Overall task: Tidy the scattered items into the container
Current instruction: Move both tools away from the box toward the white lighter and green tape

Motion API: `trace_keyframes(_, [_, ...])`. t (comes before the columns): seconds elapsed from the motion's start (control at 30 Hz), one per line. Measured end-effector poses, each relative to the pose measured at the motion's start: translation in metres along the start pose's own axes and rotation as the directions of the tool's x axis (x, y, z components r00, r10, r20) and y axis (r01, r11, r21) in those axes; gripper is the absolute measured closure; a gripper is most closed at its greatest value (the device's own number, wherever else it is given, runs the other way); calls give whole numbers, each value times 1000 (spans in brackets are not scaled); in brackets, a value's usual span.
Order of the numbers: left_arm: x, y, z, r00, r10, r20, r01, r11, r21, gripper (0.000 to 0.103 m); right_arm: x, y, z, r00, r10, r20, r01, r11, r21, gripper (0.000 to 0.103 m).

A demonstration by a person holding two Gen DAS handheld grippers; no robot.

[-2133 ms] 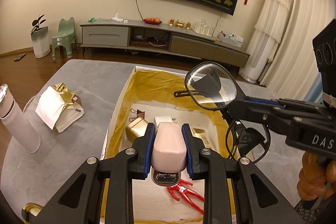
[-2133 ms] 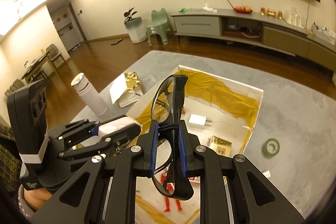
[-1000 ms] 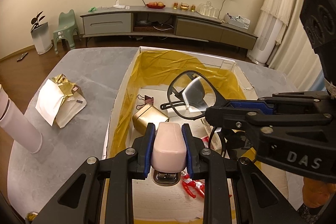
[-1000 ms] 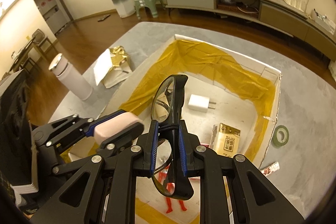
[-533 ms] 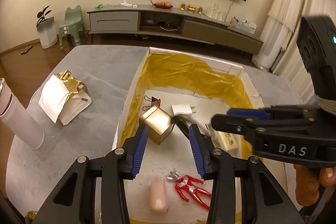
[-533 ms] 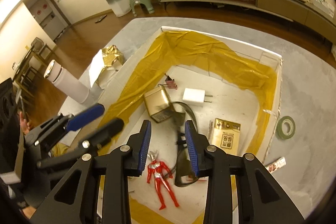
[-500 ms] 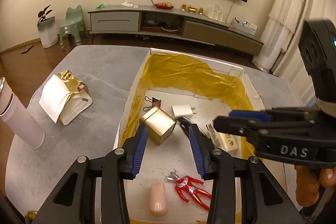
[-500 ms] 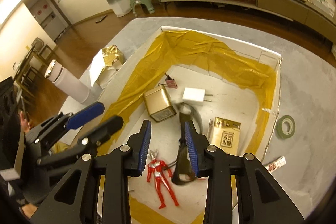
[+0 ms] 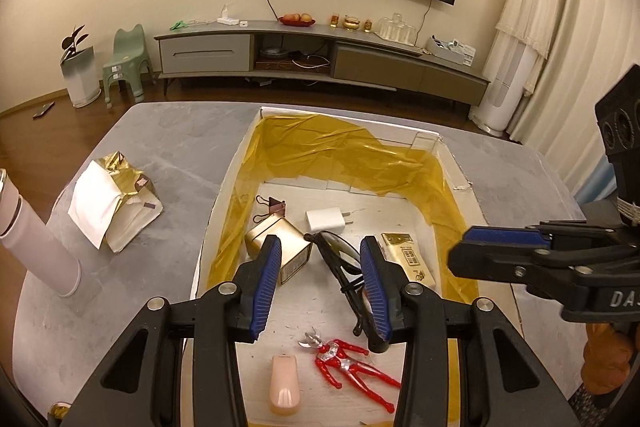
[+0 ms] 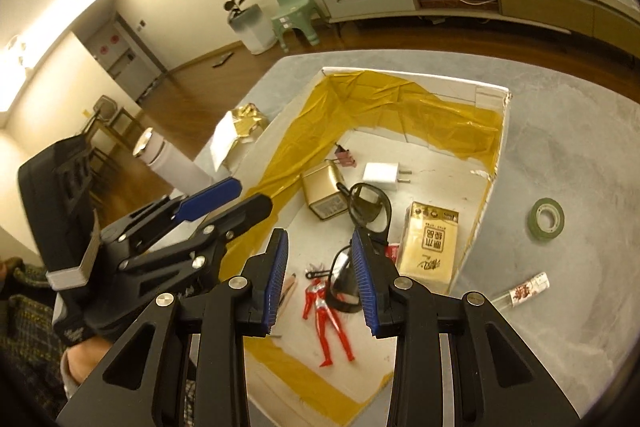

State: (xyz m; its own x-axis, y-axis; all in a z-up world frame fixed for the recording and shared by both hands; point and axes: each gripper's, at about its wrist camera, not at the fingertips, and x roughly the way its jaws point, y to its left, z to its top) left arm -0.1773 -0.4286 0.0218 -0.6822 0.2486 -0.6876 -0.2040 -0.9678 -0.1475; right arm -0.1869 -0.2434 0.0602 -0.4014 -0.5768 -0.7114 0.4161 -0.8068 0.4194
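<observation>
Gold-lined white box point(image 9: 224, 187); red figure point(image 9: 352, 367).

Left wrist view looks forward and down along the left hand-held gripper point(image 9: 320, 283) from above the near end of the box point(image 9: 224, 195), facing the TV wall. Right wrist view sits higher to the right, along the right hand-held gripper point(image 10: 320, 279), angled down-left over the same box point(image 10: 496, 163). Both share the box interior, the table point(image 9: 160, 131) and the TV cabinet point(image 9: 320, 55); each sees the other gripper.
</observation>
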Motion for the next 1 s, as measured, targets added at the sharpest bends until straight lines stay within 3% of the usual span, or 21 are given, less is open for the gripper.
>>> trace_keyframes(0.3, [-12, -26, -4, 999, -23, 25, 21, 996, 84, 60, -41, -9, -22, 993, 105, 57, -98, 989, -108, 67])
trace_keyframes(0.57, [-17, -56, -7, 995, -92, 32, 86, 984, 153, 60, -61, -20, -49, 991, 108, 79, -94, 982, -165, 67])
trace_keyframes(1.0, [-9, -123, -12, 986, -169, -8, 165, 946, 278, 60, -68, -79, -77, 992, 89, 87, -83, 994, -67, 67])
